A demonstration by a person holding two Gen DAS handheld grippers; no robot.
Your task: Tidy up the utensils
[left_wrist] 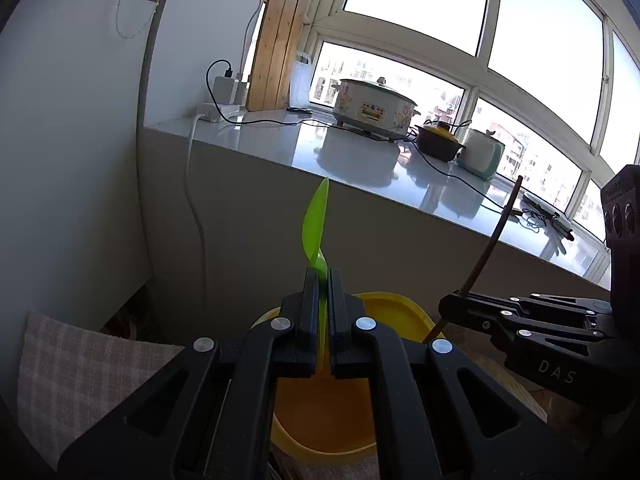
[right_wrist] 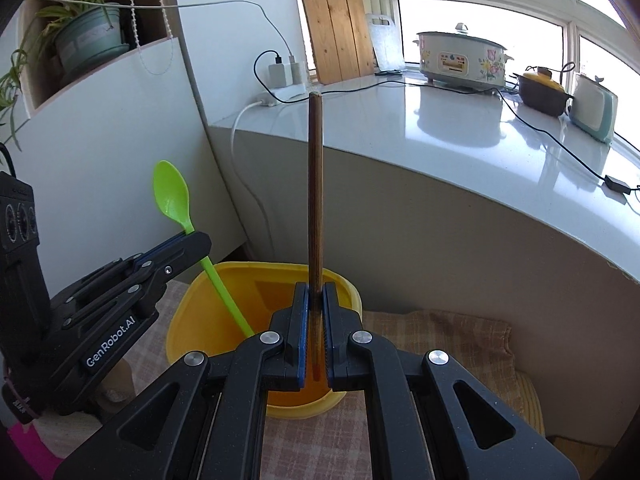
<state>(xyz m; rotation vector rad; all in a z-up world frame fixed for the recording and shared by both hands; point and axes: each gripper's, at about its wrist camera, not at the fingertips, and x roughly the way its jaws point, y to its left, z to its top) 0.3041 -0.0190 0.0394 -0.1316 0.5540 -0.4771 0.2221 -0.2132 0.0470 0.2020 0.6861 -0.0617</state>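
Left wrist view: the left gripper [left_wrist: 323,280] points forward and slightly downward over the round yellow plastic container [left_wrist: 394,310]. Its jaws are clamped on the handle of one lime-green plastic spoon [left_wrist: 316,220]. The spoon bowl stands above the fingertips, edge-on to this camera; the handle runs down between the pads into the container.

Right wrist view: the right gripper [right_wrist: 316,292] also points downward over the same yellow container [right_wrist: 192,312]. Its jaws are closed on one dark brown wooden chopstick [right_wrist: 315,184], held upright. The upper end rises well above the fingertips; the lower end passes between the blue pads into the container's opening.

Count: two grippers, one spoon, one chopstick, one container. Each gripper appears at the edge of the other's view.

The container rests on a beige checked cloth [right_wrist: 440,340].

Beyond it, a white counter [right_wrist: 460,152] carries one floral electric cooker [right_wrist: 460,60], one brown pot with a yellow lid [right_wrist: 542,94], one pale teal appliance [right_wrist: 594,112], and one white power strip [right_wrist: 280,94]. One wooden board [right_wrist: 332,20] leans by the window.
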